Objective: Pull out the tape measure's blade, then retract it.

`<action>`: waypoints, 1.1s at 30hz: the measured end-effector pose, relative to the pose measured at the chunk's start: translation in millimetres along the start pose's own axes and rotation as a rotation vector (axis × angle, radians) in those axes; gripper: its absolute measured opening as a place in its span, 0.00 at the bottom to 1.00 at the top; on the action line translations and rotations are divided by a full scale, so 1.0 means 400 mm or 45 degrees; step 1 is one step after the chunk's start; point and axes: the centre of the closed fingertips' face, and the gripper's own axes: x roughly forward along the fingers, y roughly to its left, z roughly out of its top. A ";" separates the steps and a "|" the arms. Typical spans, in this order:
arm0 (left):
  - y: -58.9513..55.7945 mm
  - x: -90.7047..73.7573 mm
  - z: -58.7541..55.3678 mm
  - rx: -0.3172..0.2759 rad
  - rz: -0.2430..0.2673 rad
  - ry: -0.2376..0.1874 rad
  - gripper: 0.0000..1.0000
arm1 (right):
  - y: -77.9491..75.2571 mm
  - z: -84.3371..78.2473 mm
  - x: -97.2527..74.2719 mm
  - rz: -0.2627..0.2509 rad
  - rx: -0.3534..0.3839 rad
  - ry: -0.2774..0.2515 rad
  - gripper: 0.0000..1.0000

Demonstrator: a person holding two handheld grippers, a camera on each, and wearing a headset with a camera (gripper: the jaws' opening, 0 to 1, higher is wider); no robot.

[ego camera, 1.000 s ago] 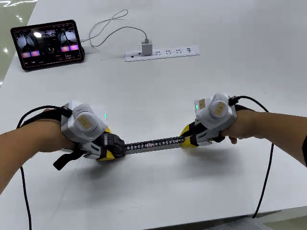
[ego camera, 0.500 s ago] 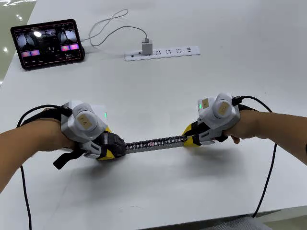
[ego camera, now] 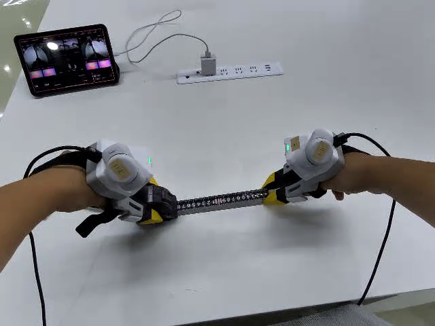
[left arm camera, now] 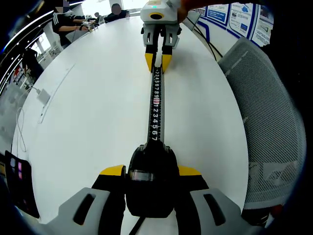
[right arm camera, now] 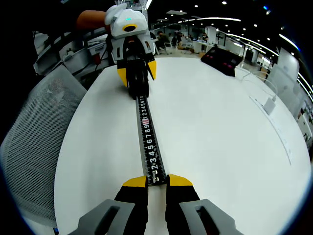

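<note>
A black tape measure case [ego camera: 162, 204] [left arm camera: 150, 178] sits between the yellow-tipped fingers of my left gripper [ego camera: 155, 205] [left arm camera: 150, 171], which is shut on it, low over the white table. Its black numbered blade [ego camera: 221, 200] [left arm camera: 155, 105] [right arm camera: 148, 142] stretches rightward to my right gripper [ego camera: 269, 190] [right arm camera: 156, 181], which is shut on the blade's end. In the left gripper view the right gripper [left arm camera: 158, 61] faces me at the blade's far end. Across the table in the right gripper view, the left gripper [right arm camera: 137, 71] holds the case.
A tablet [ego camera: 66, 59] with a lit screen stands at the table's back left. A white power strip [ego camera: 231, 71] with a plugged charger and cable lies at the back. Black cables trail from both grippers. A mesh chair [left arm camera: 266, 112] stands beside the table edge.
The right gripper has moved rightward with the blade's end, so more of the blade is out of the case. The left gripper has stayed in place.
</note>
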 end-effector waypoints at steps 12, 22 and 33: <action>-0.002 -0.001 0.001 -0.001 0.002 0.002 0.33 | 0.009 -0.001 -0.010 -0.001 0.011 0.000 0.08; -0.002 -0.003 0.002 -0.003 0.003 0.000 0.33 | 0.012 -0.005 -0.017 -0.003 0.018 0.003 0.08; -0.001 -0.003 0.002 -0.005 0.004 -0.001 0.33 | 0.007 -0.012 -0.024 -0.010 0.026 0.004 0.08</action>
